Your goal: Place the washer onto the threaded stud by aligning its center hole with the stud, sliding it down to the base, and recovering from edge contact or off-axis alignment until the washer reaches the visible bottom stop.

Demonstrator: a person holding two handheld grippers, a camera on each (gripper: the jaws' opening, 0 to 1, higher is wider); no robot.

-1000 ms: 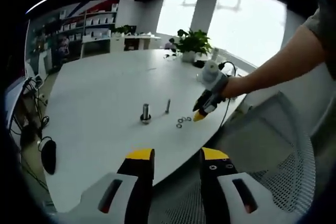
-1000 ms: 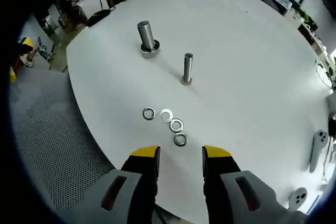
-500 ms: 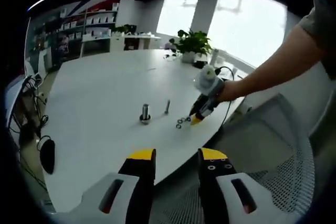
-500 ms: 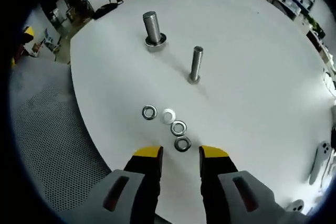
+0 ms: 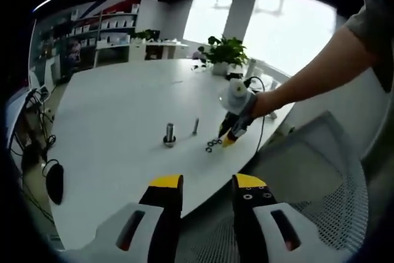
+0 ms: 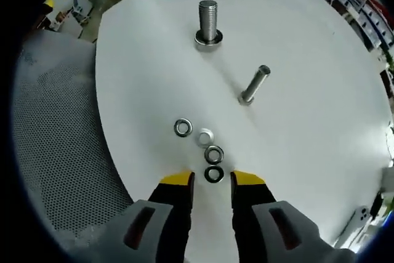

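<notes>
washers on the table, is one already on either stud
No, all four washers lie flat on the table, apart from the thick stud and the thin stud.

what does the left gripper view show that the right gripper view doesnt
Left gripper view alone: the person's arm reaching in, a potted plant on the far side of the table, shelves along the back wall, and the right gripper seen from outside, low over the washers.

Right gripper view alone: four separate washers in a short row, the nearest one lying between the open yellow tips.

Both: the white round table, the thick threaded stud, the thinner stud, and mesh chair backs beside the table.
</notes>
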